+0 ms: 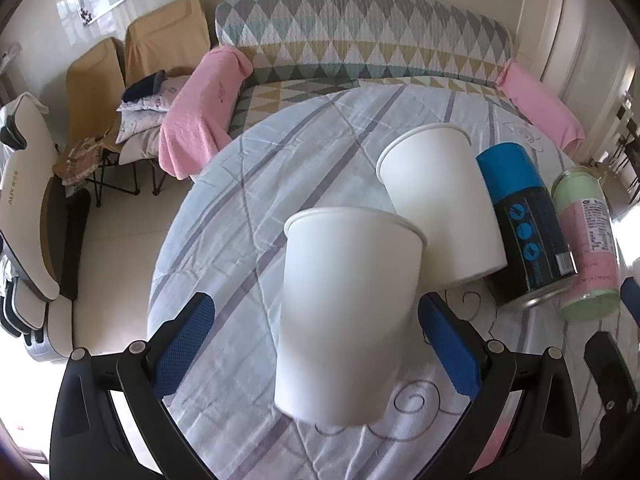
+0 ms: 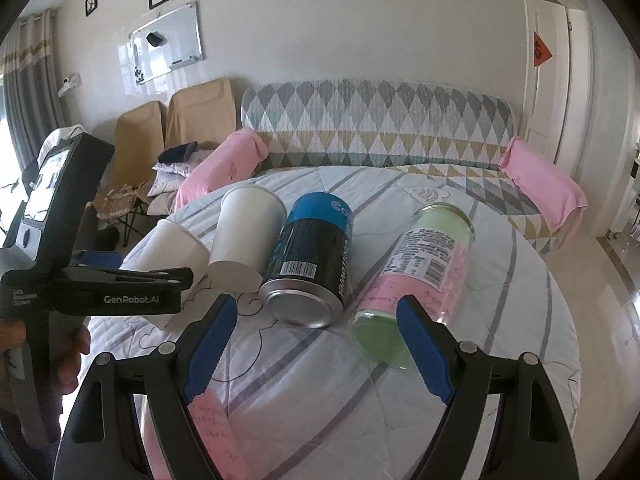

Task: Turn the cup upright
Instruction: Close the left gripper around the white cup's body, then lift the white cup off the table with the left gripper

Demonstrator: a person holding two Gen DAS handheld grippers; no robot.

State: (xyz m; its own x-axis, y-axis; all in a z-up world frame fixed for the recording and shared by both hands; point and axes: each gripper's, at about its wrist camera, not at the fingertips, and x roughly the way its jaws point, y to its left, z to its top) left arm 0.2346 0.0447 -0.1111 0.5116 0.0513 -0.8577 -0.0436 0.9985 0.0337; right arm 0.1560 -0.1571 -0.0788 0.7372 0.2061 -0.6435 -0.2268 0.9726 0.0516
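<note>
A white paper cup (image 1: pixel 348 316) is seen closest to the lens, between the spread blue pads of the left gripper (image 1: pixel 316 344), apparently untouched on either side, while a second paper cup (image 1: pixel 440 204) lies on its side just behind on the striped tablecloth (image 1: pixel 224 216). The right gripper (image 2: pixel 320 344) is held open and empty near the blue can (image 2: pixel 308 256) and the glass jar (image 2: pixel 416 272). If the thin wall is squeezed unevenly, the cup may be crushed or knocked into its neighbour.
</note>
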